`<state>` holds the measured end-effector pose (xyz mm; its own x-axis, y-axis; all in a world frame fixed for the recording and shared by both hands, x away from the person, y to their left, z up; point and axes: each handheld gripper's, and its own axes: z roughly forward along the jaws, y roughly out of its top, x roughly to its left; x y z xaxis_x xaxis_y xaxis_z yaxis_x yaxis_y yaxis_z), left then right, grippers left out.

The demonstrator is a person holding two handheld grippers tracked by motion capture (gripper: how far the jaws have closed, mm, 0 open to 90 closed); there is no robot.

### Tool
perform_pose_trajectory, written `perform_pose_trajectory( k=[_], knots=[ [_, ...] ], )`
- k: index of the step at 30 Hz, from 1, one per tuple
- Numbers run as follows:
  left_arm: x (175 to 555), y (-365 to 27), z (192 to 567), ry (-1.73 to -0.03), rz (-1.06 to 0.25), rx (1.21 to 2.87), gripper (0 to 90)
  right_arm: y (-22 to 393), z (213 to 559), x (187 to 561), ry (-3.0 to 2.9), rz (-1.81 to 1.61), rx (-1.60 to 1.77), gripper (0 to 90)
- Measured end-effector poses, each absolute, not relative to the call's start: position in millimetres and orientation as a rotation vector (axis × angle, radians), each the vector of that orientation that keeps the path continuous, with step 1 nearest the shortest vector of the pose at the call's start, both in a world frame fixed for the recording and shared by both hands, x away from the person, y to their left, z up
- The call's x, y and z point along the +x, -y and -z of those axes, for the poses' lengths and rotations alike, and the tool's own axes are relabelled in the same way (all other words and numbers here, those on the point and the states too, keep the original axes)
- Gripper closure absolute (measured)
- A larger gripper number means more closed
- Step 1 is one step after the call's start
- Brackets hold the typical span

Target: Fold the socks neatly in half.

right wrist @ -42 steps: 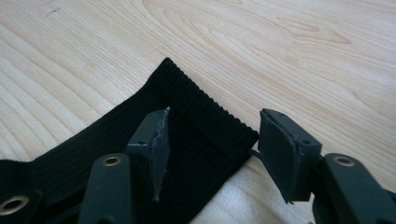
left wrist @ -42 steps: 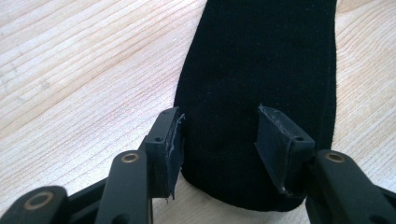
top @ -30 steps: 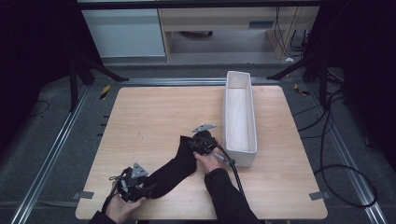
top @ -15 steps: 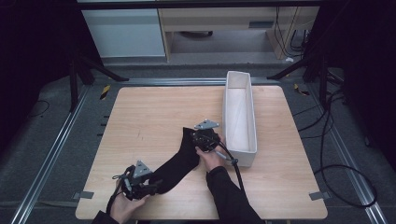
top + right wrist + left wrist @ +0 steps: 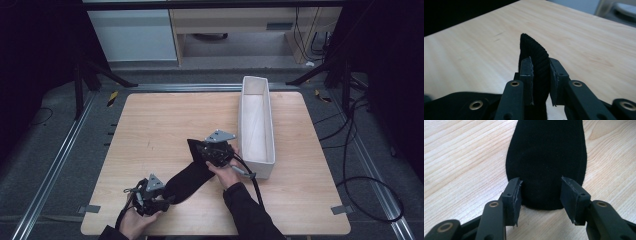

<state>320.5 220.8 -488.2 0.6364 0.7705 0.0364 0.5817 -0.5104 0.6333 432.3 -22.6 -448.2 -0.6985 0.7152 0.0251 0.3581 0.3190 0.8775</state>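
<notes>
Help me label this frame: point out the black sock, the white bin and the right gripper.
black sock (image 5: pixel 546 165), left gripper view, toe end
white bin (image 5: pixel 258 164), high view, near rim
right gripper (image 5: pixel 541 83), right gripper view, between its fingertips

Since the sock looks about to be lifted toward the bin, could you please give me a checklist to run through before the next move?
1. Right gripper clamps the black sock's cuff, its jaws having just been closing: ok.
2. Left gripper grips the toe: not ok, jaws straddle it, open.
3. Sock clear of the table: not ok, toe end still lies flat.
4. White bin free to receive it: ok, looks empty.
5. Path from sock to bin clear: ok.
</notes>
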Motion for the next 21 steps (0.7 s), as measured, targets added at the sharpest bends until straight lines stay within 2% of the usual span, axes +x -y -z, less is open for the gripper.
perform_pose_trajectory(
  k=[12, 21],
  knots=[
    [321, -218, 488, -1.044, -0.434, 2.281, 50.1, 2, 453, 379, -2.375, -1.426, 0.793, 75.7],
    [314, -226, 483, -1.034, -0.378, 2.266, 50.6, -9, 478, 368, -2.405, -1.401, 0.799, 75.4]
  ],
)
